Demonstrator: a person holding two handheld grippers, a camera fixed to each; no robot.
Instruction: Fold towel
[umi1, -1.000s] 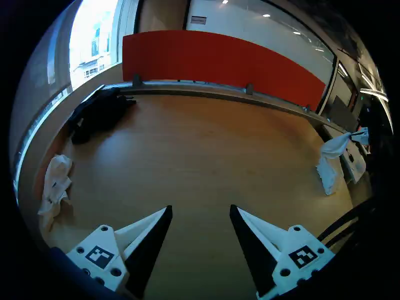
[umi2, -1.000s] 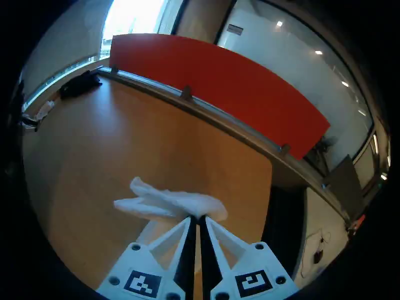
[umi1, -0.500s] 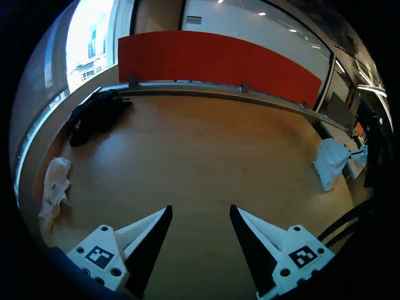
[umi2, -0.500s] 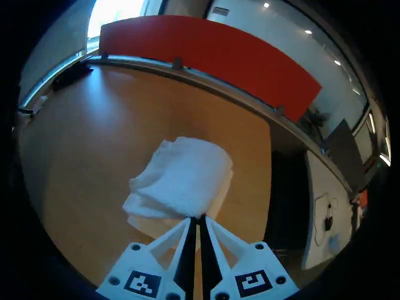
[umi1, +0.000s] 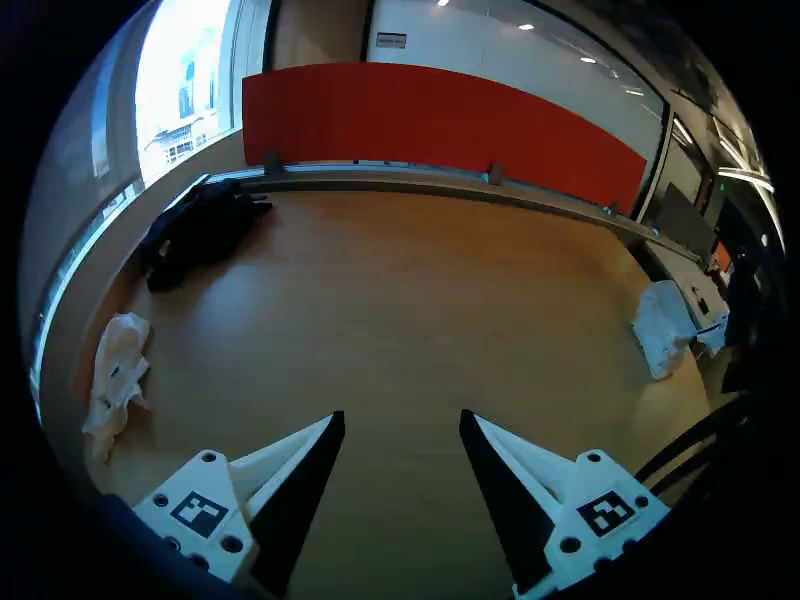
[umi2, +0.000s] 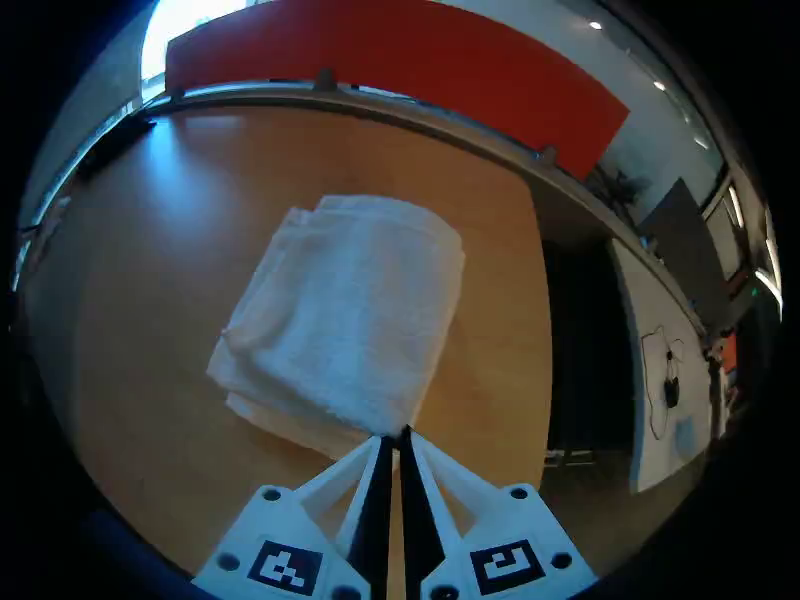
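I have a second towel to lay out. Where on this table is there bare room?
Seen from the left tongs, the table is bare across its middle: black bundle and crumpled cloth border it leftward, folded towel rightward, red divider behind. Both side edges are crowded.

The towel's (umi2: 345, 310) near corner vanishes between the right gripper's (umi2: 398, 440) closed jaws, and its lower folds lie covered by the top layer. In the left gripper view the towel (umi1: 662, 325) is too small for detail, and a dark bundle (umi1: 200, 230) on the bench (umi1: 400, 300) is too dim to identify.
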